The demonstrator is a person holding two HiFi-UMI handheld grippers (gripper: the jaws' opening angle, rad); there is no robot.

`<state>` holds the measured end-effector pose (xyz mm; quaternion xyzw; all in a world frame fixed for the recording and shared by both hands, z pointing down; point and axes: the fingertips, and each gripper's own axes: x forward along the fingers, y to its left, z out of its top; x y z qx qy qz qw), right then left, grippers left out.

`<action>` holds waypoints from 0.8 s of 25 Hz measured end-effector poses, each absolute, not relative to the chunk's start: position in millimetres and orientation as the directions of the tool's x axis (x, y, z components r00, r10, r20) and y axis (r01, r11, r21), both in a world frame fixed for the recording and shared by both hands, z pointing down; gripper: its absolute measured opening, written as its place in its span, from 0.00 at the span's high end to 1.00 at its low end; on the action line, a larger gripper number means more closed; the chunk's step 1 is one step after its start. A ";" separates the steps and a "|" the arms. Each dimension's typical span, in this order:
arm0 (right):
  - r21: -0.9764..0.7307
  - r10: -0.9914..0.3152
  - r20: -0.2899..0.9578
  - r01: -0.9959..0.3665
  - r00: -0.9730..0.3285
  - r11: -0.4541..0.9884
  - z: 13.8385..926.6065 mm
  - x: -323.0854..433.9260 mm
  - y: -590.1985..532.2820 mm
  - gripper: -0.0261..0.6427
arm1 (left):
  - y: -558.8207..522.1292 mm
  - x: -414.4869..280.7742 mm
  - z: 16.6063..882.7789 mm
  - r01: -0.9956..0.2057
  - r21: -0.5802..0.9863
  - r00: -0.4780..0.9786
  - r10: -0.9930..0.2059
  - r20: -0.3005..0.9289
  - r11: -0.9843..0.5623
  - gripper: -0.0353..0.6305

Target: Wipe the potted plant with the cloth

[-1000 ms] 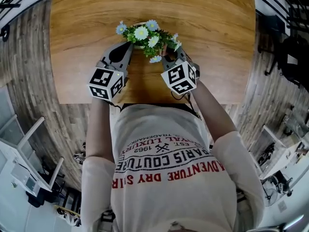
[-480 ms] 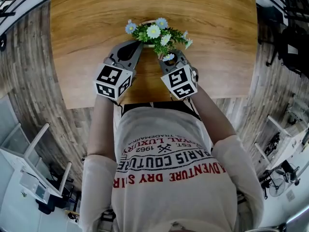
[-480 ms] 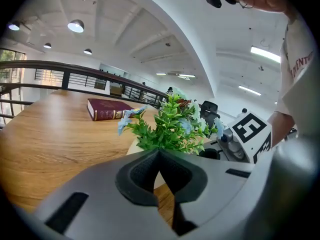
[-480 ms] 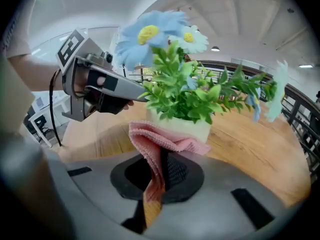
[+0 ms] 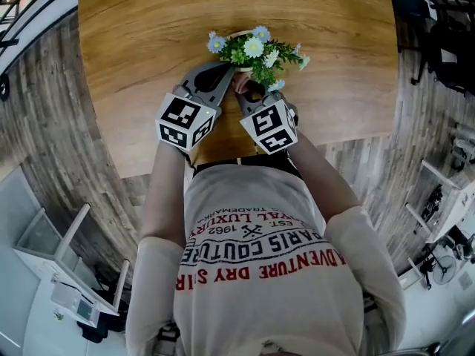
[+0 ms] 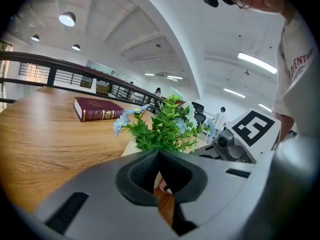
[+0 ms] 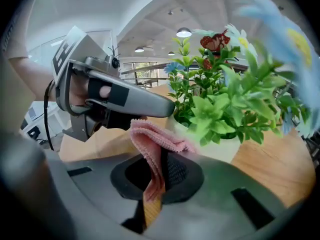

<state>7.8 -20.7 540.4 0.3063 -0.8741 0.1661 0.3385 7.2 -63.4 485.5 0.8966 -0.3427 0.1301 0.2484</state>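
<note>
A potted plant with green leaves and pale blue and white flowers stands in a pale pot on the wooden table. My right gripper is shut on a folded pink cloth, which sits against the pot's near side just under the leaves. My left gripper is shut with nothing between its jaws. Its tip lies beside the pot's rim at the plant's left. In the left gripper view the plant rises right behind the closed jaws.
A dark red book lies on the table beyond the plant. The table's near edge runs just under both grippers, against the person's body. Wooden floor and a railing surround the table.
The right gripper with the cloth has slid left along the pot's near side, closer to the left gripper. The left gripper has stayed by the pot. The head view has shifted.
</note>
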 end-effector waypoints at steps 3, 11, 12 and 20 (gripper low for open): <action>-0.092 -0.447 0.685 -0.677 -0.575 0.730 538.0 0.0 -20.0 0.91 | -62.3 6.7 483.5 -0.646 0.370 0.760 -0.521 0.387 -0.668 0.93; -0.109 -0.494 0.665 -0.727 -0.561 0.678 534.1 -15.3 -3.3 0.91 | -59.4 8.2 483.8 -0.589 0.290 0.795 -0.479 0.372 -0.754 0.93; -0.106 -0.500 0.665 -0.734 -0.554 0.671 533.9 -13.3 -0.5 0.91 | -59.3 7.9 483.8 -0.588 0.291 0.797 -0.478 0.370 -0.755 0.93; -0.054 -0.561 0.686 -0.802 -0.462 0.594 530.5 33.4 9.6 0.91 | -61.2 9.6 485.5 -0.619 0.291 0.775 -0.506 0.379 -0.730 0.93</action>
